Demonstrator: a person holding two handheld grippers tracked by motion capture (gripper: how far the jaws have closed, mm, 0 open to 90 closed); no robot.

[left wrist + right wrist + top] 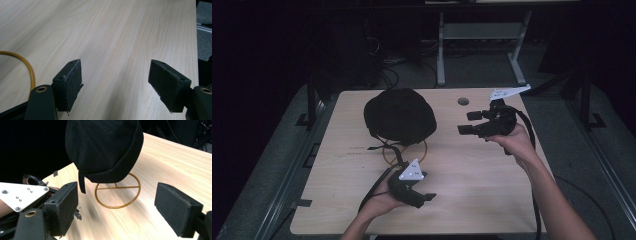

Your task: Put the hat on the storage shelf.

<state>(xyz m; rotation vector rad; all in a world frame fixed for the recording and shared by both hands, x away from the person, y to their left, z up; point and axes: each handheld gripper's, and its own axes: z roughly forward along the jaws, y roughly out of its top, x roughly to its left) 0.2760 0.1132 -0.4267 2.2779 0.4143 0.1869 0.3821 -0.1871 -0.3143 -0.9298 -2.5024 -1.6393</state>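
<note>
Black hat [399, 116] on gold wire stand [117, 190], left gripper [424, 197] and right gripper [466, 123] jaws released, empty

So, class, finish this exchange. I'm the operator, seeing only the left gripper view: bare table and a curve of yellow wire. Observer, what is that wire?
Observer: The base ring of a wire stand; a black hat sits on it.
Operator: Where are the other tongs?
Observer: The right tongs are over the far right of the table, open, pointing at the hat.
Operator: Touching it?
Observer: No, a gap separates them.
</note>
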